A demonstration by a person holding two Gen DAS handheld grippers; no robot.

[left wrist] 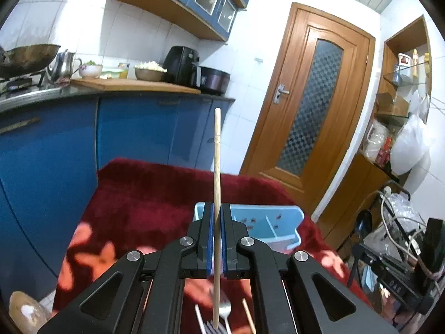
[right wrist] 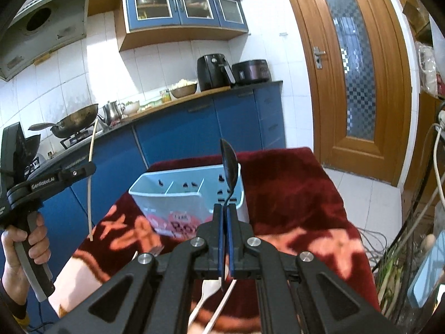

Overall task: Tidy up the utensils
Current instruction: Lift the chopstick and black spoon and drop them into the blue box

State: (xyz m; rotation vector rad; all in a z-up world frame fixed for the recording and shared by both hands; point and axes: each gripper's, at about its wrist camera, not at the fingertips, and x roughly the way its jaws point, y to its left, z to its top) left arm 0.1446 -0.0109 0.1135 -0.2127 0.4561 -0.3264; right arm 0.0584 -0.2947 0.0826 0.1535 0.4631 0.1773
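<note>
My left gripper [left wrist: 217, 208] is shut on a wooden chopstick [left wrist: 217, 167] that stands upright; the same gripper [right wrist: 83, 170] and chopstick [right wrist: 90, 192] show at the left of the right wrist view, held in a hand. My right gripper [right wrist: 225, 208] is shut on a black spoon [right wrist: 229, 167], bowl up, in front of the light blue utensil holder [right wrist: 178, 203]. The holder [left wrist: 267, 222] has divided compartments and lies on a dark red blanket [left wrist: 144, 200]. A fork [left wrist: 225, 310], another chopstick [left wrist: 248, 316] and white utensils [right wrist: 207, 295] lie on the blanket below the grippers.
Blue kitchen cabinets [left wrist: 133, 128] with a counter holding a wok [left wrist: 26, 57], kettle, bowls and an air fryer [left wrist: 180, 65] stand behind. A wooden door [left wrist: 308, 105] is at the right. Shelves, bags and cables [left wrist: 400, 222] crowd the right side.
</note>
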